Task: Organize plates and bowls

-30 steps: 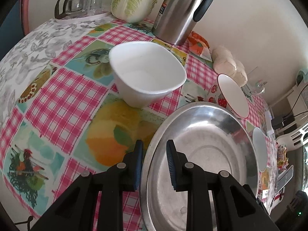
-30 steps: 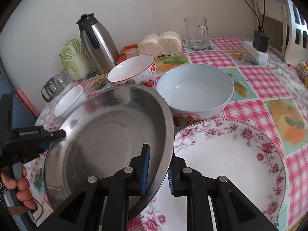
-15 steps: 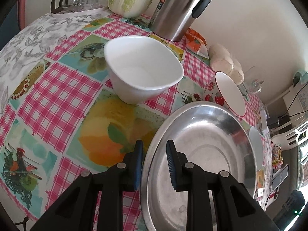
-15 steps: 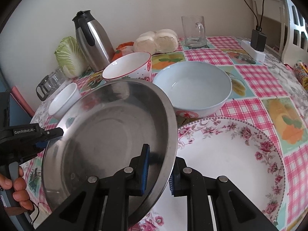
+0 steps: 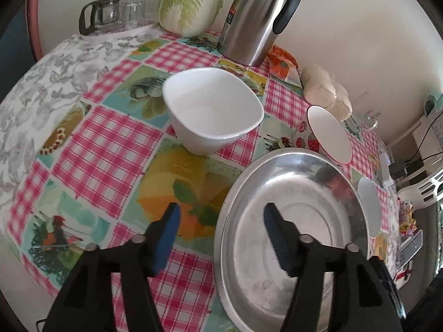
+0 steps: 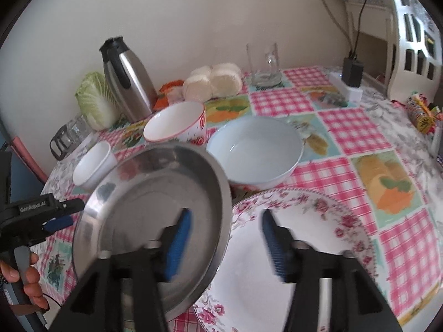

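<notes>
A wide steel plate (image 5: 290, 221) (image 6: 144, 193) sits tilted, its right rim over the left edge of the floral plate (image 6: 304, 249). My left gripper (image 5: 221, 229) straddles the plate's near-left rim; its jaws are opening and the pads stand clear of the metal. My right gripper (image 6: 225, 238) straddles the right rim, jaws also opening, pads off it. Behind stand a small white bowl (image 5: 213, 110) (image 6: 92, 166), a strawberry-patterned bowl (image 5: 329, 135) (image 6: 177, 123) and a pale blue bowl (image 6: 254, 149).
Along the wall stand a steel thermos (image 5: 257, 16), a cabbage (image 5: 193, 0), a glass jug (image 5: 102, 16), wrapped buns (image 6: 213, 81) and a glass mug (image 6: 264, 63). A power strip (image 6: 349, 88) and a white chair (image 6: 415, 41) are at the far right. A hand (image 6: 27, 282) holds the left gripper.
Both grippers went from shut on the steel plate's rim to wide apart, letting it go. The right gripper rose slightly.
</notes>
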